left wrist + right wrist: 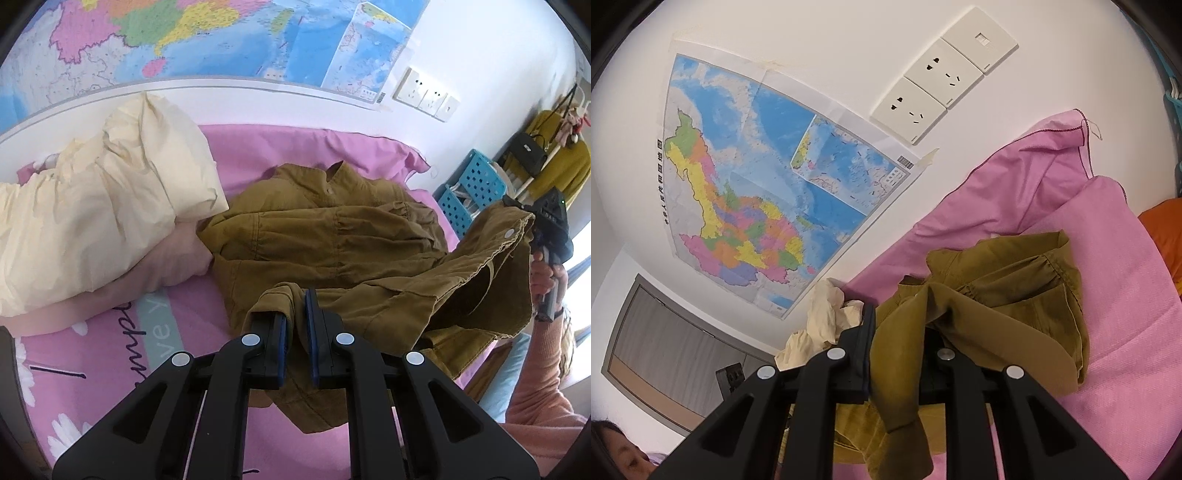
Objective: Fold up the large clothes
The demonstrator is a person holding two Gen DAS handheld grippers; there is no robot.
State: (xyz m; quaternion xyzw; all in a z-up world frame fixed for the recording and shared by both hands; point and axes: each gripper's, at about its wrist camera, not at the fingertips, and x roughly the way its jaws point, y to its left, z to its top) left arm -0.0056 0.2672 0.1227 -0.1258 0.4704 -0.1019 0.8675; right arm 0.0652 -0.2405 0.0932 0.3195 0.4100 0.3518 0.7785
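You are mid-fold: both left tongs [295, 325] and right tongs [897, 332] pinch the mustard-brown cotton shirt [332, 236] at frame centre, on the pink bed sheet [258, 147]. Next, probably carry both held edges across evenly.

Partial cursive "mpl" and "ve y" on pink bedsheet [122, 343], Chinese title down wall map [746, 206] edge, too small to read

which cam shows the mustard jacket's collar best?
Left wrist view: the mustard jacket lies spread on the pink sheet, with its collar and top button unobstructed. The right wrist view shows only bunched jacket fabric draped over the tool; no collar is identifiable.
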